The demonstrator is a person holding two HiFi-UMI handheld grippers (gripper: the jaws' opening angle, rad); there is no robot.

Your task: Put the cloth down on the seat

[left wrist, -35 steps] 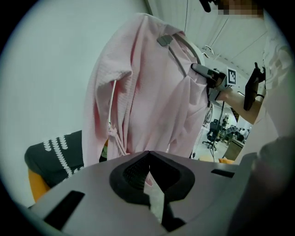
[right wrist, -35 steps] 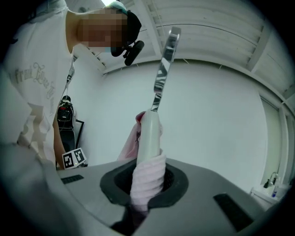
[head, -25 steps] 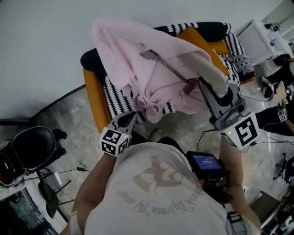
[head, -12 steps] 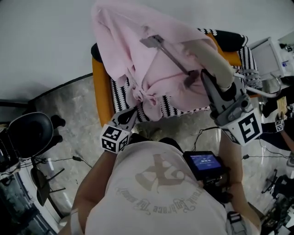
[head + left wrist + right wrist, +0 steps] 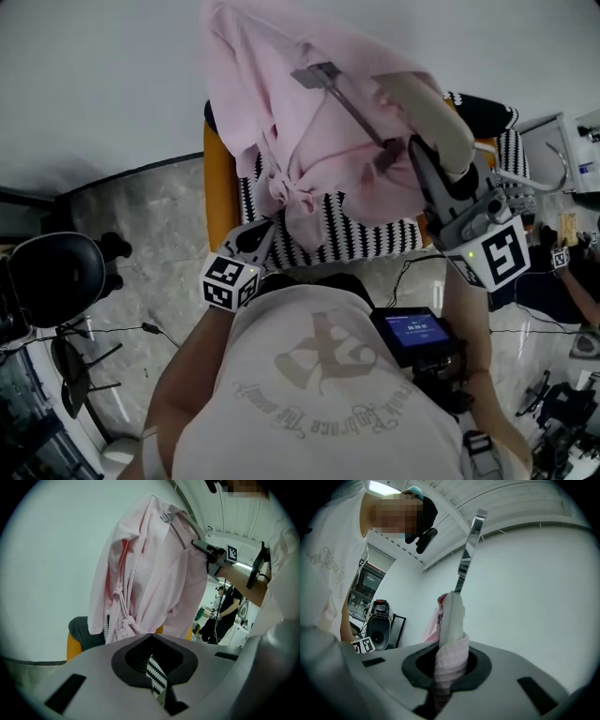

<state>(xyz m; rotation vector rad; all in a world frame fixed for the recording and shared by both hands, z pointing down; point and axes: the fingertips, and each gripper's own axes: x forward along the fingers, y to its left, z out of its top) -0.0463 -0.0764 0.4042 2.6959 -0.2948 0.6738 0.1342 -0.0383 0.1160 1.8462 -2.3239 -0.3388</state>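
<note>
A pink cloth (image 5: 300, 141) hangs on a hanger with a padded white arm (image 5: 427, 108) and a metal hook (image 5: 319, 75), held up above the seat. My right gripper (image 5: 412, 155) is shut on the cloth and the hanger's arm; in the right gripper view the pink fabric (image 5: 450, 660) is bunched between the jaws and the hook (image 5: 468, 550) rises above. The seat is an orange chair (image 5: 217, 187) with a black-and-white striped cushion (image 5: 366, 239). My left gripper (image 5: 258, 239) is shut and empty, low in front of the chair, below the knotted belt (image 5: 123, 616).
A black office chair (image 5: 52, 281) stands on the marble floor at the left, with cables (image 5: 131, 330) nearby. A device with a lit screen (image 5: 412, 330) hangs at the person's waist. Desks with equipment (image 5: 581, 150) and another person (image 5: 227, 609) are at the right.
The head view has shifted, so the chair lies further right and the cloth sits higher in the picture. The right gripper keeps its hold; the left gripper has hardly moved.
</note>
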